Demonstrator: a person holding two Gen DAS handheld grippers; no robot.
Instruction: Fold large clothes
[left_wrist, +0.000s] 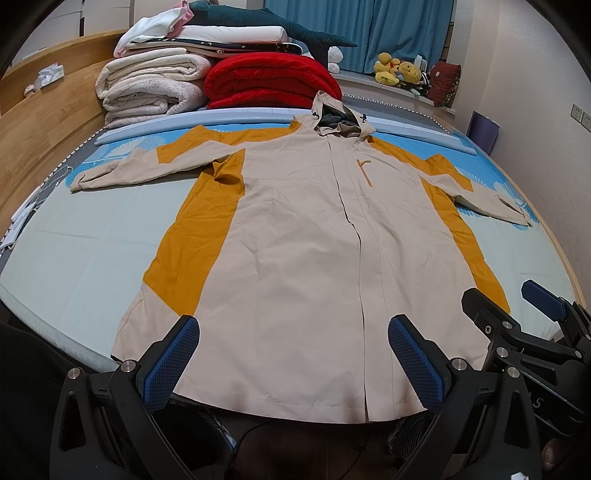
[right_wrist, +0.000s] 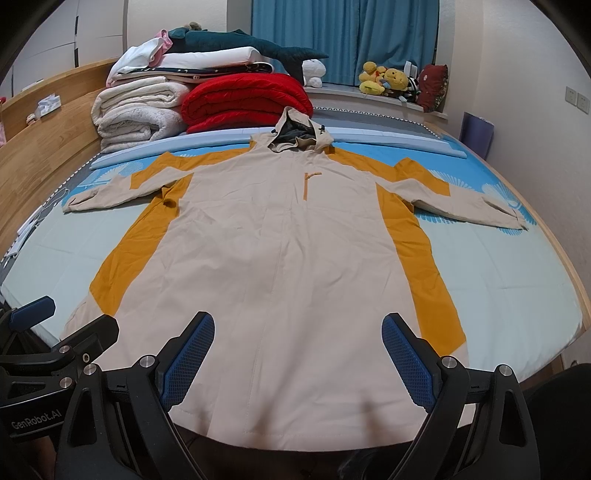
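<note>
Jacket (left_wrist: 306, 236): lying flat on the bed (left_wrist: 81, 266), hood at 12 o'clock.
Left gripper (left_wrist: 293, 363): hovering over hem, jaws apart.
Right gripper (right_wrist: 297, 360): hovering likewise, jaws apart.

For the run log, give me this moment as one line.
stage: pre-fold | jacket: flat on bed, sleeves out | left gripper: open, empty | right gripper: open, empty

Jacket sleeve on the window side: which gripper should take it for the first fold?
Right, probably. The right gripper hangs open over the jacket hem, nearer that sleeve. The left gripper, also open, sits on the headboard side and would have to cross the jacket body.
</note>
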